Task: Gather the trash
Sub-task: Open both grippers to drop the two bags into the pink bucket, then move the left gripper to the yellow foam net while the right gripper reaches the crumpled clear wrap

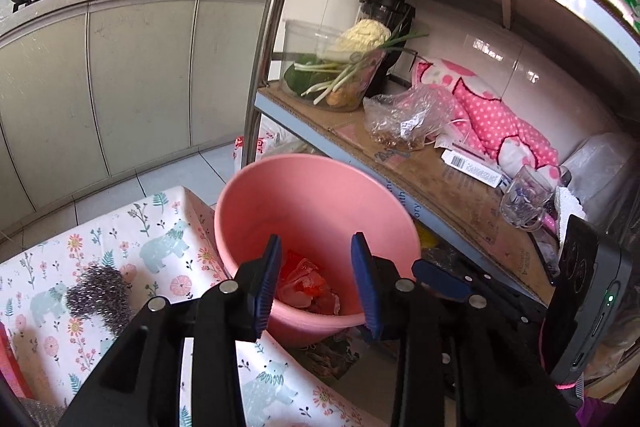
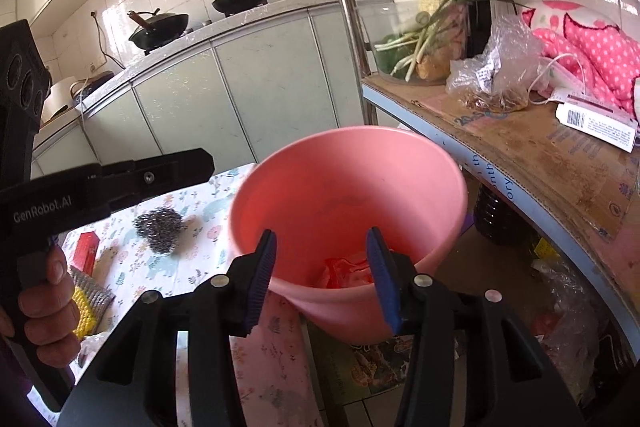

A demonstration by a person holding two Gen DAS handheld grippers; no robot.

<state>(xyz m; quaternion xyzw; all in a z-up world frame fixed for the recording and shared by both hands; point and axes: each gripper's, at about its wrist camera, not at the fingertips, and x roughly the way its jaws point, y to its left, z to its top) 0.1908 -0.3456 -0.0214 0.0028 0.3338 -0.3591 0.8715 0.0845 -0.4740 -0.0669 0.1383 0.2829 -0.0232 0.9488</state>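
The pink bucket [image 2: 348,187] stands upright, mouth upward, beside the desk [image 2: 200,267]. Both claws, left [image 1: 316,283] and right [image 2: 322,279], hang released above it; the crumpled trash [image 1: 308,285] inside is half hidden.

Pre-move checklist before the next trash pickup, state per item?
1. Left tool empty, pads apart: ok.
2. Right tool empty, pads apart: ok.
3. Pink bucket open, with room above the red wrapper at its bottom: ok.
4. Bucket standing steady: cannot tell, its base is hidden and it looks tilted in the right view.
5. Next items in view on the floral cloth: steel scourer, red box, yellow sponge: ok.
6. Which of these counts as trash: cannot tell.
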